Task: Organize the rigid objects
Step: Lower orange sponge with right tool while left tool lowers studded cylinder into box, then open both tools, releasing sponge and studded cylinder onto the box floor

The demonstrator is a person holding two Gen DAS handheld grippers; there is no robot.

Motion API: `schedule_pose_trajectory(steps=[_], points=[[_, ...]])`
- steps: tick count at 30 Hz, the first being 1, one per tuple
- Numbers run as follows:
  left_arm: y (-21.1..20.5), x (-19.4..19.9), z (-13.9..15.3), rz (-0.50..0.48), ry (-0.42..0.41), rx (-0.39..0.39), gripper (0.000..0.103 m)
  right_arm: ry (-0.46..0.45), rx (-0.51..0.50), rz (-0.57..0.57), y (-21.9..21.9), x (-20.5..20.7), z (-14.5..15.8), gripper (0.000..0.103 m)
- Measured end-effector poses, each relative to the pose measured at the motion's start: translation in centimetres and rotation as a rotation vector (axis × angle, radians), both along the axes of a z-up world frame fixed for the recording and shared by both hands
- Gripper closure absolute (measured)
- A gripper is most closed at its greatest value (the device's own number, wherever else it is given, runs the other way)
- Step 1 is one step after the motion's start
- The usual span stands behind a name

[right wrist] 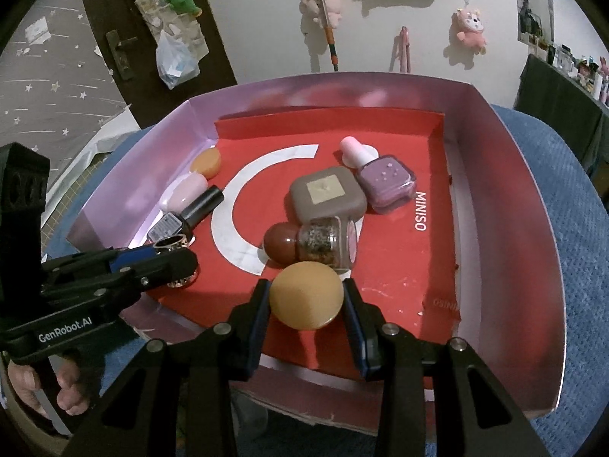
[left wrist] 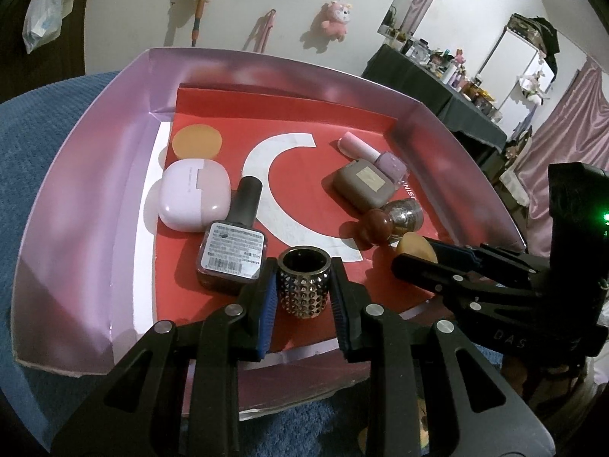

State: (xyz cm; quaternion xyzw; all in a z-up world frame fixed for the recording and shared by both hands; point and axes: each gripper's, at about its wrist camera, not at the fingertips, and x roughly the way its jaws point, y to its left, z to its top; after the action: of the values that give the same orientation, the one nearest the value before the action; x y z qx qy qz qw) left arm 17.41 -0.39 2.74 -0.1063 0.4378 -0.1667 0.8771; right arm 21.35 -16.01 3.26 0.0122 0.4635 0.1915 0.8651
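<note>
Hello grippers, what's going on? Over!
Left gripper straddling studded metal cylinder. Right gripper around round tan disc. Glitter jar crowding the disc.

wall: white, with a pink plush toy [left wrist: 335,19] hanging
door [right wrist: 114,19]: dark brown
curtain [left wrist: 563,122]: pink
table [left wrist: 430,87]: dark cloth, cluttered

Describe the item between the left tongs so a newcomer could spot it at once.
Find the pink-walled box with the red liner. At its near edge, between the left tongs, stands a short metal cylinder. Unlike the smooth bottles and cases nearby, it is hollow, open-topped and covered in small studs.
</note>
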Motion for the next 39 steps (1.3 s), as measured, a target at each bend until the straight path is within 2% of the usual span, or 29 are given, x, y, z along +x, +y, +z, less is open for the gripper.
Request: schedule_pose_trajectory(steps=[16, 21, 26, 30, 31, 33, 34, 35, 39], points=[[-0.4, 0.2, -0.2, 0.0, 0.017, 0.007, 0.078, 0.001, 0.01, -0.004, 0.1, 0.1, 0.0, 0.063], [-1.0, -0.3, 0.2, -0.001, -0.006, 0.043, 0.078, -0.015, 0.016, -0.001, -0.2, -0.1, 0.4, 0.051], [-1.3, -0.6, 0.3, -0.002, -0.009, 0.063, 0.078, -0.029, 0.036, -0.007, -0.5, -0.7, 1.0, 0.05], [-1.3, -0.9, 0.4, 0.002, -0.011, 0.062, 0.078, -0.049, 0.046, -0.009, -0.7, -1.4, 1.7, 0.044], [-1.3, -1.0, 0.4, 0.003, -0.014, 0.063, 0.075, -0.056, 0.048, -0.009, -0.8, -1.6, 1.9, 0.044], [-1.4, -1.3, 0.6, 0.003, -0.019, 0.062, 0.058, -0.065, 0.055, -0.009, -0.8, -2.0, 2.2, 0.043], [-1.3, -1.4, 0.6, -0.002, -0.022, 0.053, 0.033, -0.067, 0.059, -0.009, -0.8, -2.1, 2.3, 0.043], [-1.4, -1.7, 0.8, 0.008, -0.033, 0.06, 0.014, -0.069, 0.061, -0.01, -0.8, -2.3, 2.4, 0.043], [-1.4, -2.2, 1.3, 0.021, -0.064, 0.088, 0.014, -0.076, 0.072, -0.018, -1.1, -3.0, 2.7, 0.041]])
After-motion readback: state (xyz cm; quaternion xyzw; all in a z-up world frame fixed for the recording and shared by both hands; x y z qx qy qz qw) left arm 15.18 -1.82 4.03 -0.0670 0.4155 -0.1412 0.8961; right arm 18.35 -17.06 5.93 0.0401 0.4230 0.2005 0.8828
